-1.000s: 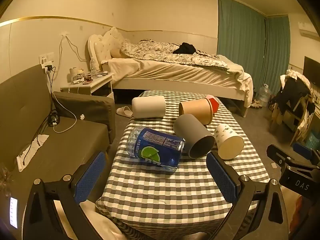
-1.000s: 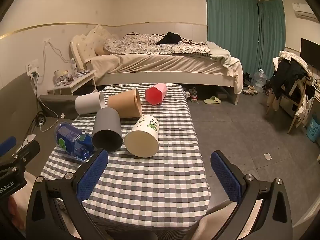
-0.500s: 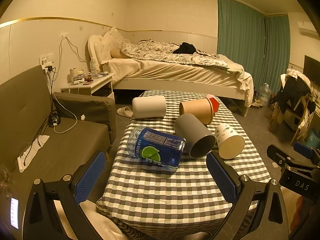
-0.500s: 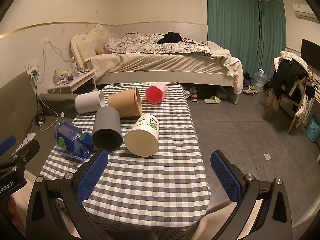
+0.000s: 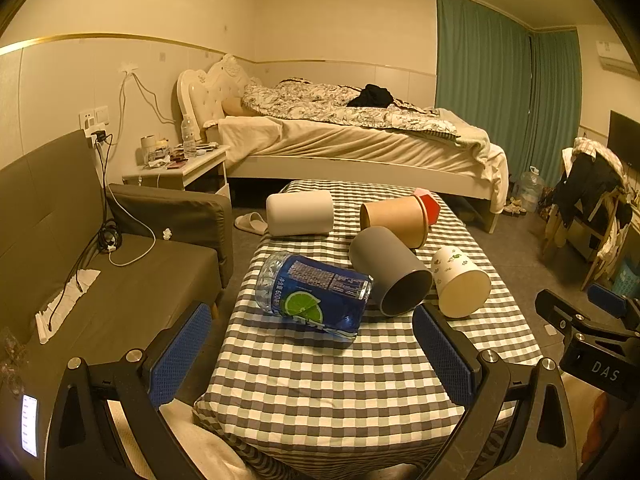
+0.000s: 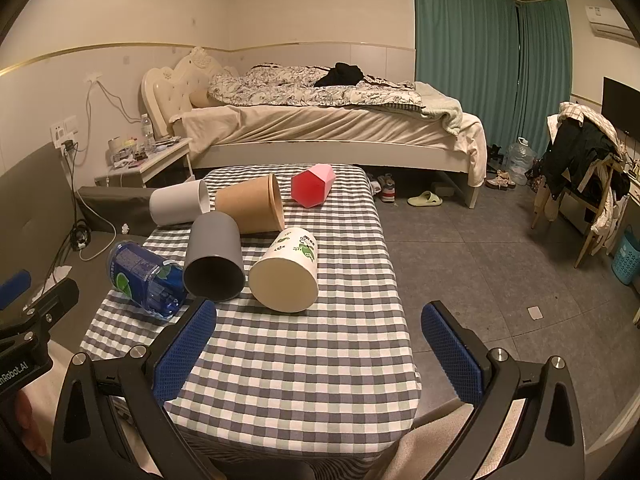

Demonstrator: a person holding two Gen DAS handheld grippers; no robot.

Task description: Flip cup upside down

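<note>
Sofa (image 5: 120,276) sitting at far left, a nightstand (image 5: 180,168) beyond it. Checked table (image 6: 304,360) carrying, left to right: blue bottle (image 6: 140,276) lying down; white cup (image 6: 178,208), grey cup (image 6: 214,260), brown cup (image 6: 250,208), printed paper cup (image 6: 286,272), all lying on their sides; pink cup (image 6: 312,186) tipped. Bed (image 6: 328,128) standing behind, green curtains (image 6: 468,64) hanging right. Left gripper (image 5: 312,350) and right gripper (image 6: 318,342) hovering spread wide, holding nothing.
</note>
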